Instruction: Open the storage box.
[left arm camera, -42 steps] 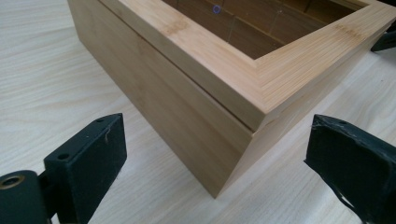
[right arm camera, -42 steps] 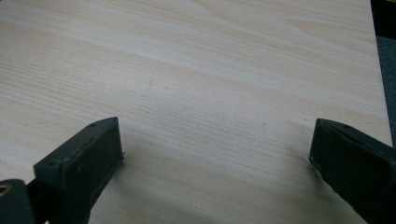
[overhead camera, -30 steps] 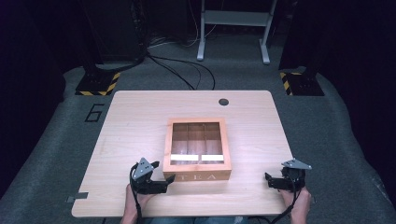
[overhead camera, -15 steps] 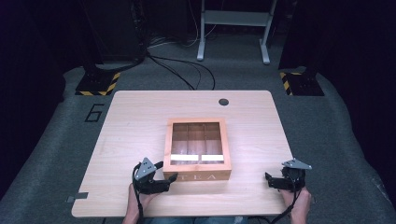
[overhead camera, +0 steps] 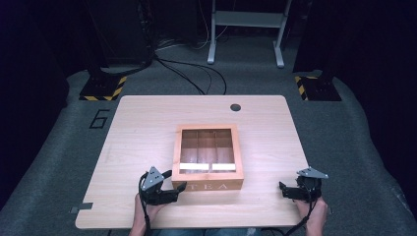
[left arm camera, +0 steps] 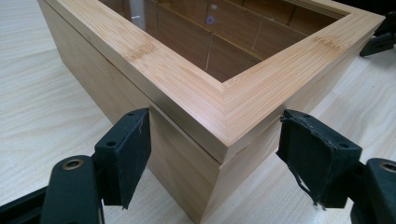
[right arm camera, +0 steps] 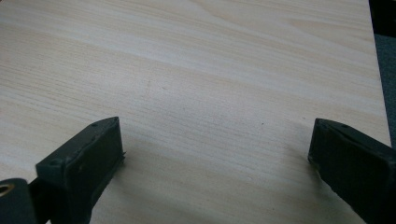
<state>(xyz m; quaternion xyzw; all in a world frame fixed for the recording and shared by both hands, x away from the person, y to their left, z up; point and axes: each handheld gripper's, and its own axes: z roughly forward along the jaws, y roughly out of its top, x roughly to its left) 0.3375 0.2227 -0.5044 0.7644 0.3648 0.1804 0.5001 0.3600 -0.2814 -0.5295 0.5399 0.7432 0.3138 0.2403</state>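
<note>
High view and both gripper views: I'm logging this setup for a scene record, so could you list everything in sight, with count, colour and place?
Bamboo tea box with clear window lid: one, light orange-brown wood, "TEA" on its front; lid down, near the table's front middle.
Wooden table: one, pale wood grain, centre of the room.
Cable hole: one, dark, round, in the table's far edge.
Hazard-striped bases: two, black and yellow, on the grey floor behind the table.
White metal stand: one, at the back.
Black cables: several, across the floor.
Left gripper: one, black, jaws astride the box's near left corner; they have just been closing.
Right gripper: one, black, jaws apart over bare table.
</note>
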